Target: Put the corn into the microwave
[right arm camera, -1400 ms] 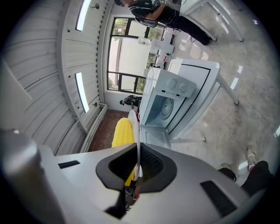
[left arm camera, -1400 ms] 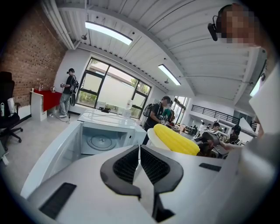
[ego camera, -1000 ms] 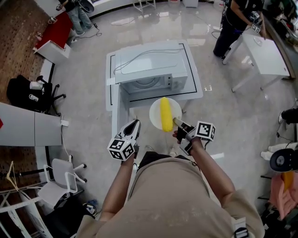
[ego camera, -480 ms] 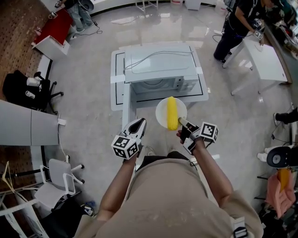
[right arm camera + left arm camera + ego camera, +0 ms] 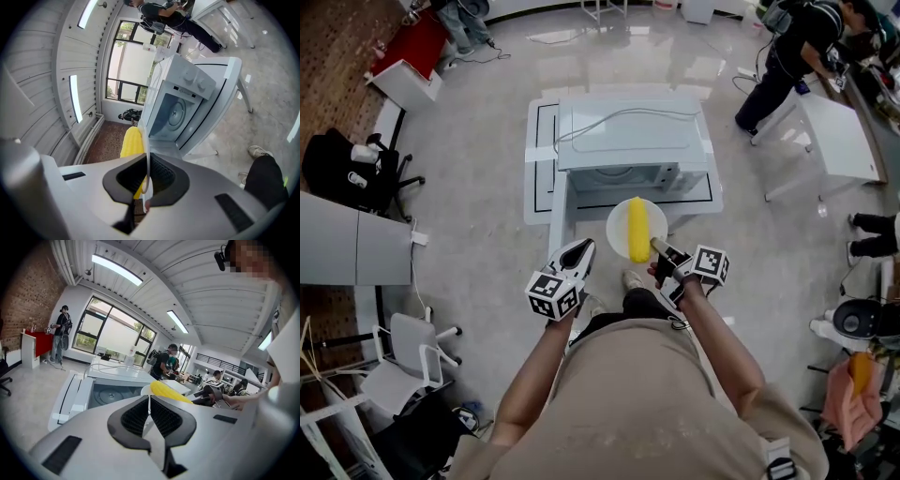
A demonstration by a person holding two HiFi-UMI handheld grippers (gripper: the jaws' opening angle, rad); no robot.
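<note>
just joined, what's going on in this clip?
A person works two handheld grippers. The right gripper has its jaws clamped on the rim of a white plate carrying the corn, held in front of the open microwave. The left gripper is shut and empty. The corn is not inside yet.

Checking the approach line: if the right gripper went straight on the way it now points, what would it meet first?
Probably the open microwave: the plate with the corn, clamped in the right gripper, would lead into its cavity, though depth is unclear.
</note>
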